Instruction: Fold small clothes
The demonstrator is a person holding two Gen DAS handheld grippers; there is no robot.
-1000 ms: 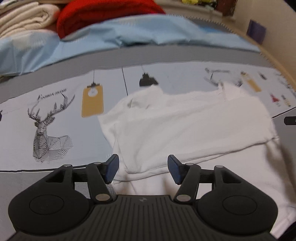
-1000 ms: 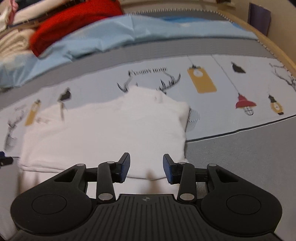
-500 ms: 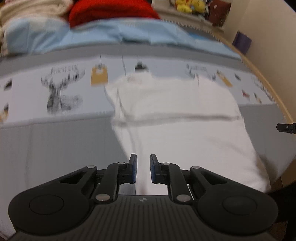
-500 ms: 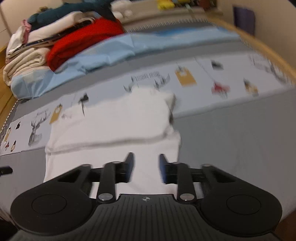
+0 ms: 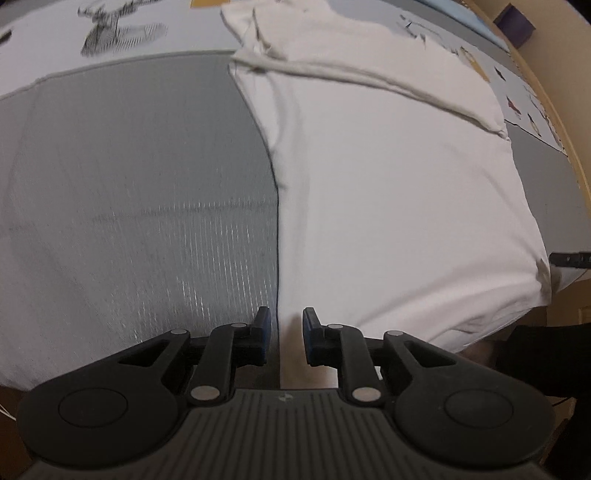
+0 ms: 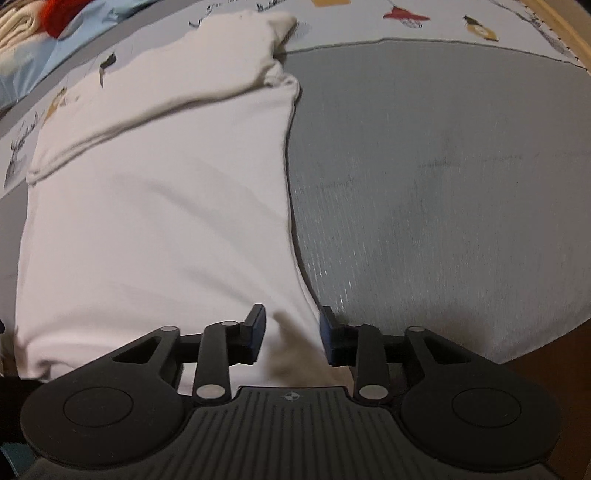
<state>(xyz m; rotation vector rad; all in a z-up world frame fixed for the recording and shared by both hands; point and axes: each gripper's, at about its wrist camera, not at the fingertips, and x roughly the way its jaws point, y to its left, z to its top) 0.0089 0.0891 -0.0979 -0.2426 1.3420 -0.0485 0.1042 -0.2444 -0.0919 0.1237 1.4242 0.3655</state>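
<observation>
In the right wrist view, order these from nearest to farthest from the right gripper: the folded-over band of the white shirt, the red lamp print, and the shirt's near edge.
From the right gripper:
1. Near edge of the white shirt, between the open jaws.
2. Folded-over band, farther up, left of centre.
3. Red lamp print, on the bedcover at the top, right of centre.

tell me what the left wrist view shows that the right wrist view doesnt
Left wrist only: the left gripper, its jaws a narrow gap apart over the white garment's left edge, the black deer print, and another gripper's tip at the far right.

Right wrist only: the right gripper, jaws wider over the garment's right edge, the red lamp print, and a red cloth far left.

Both: the partly folded garment on the grey bedcover.
</observation>
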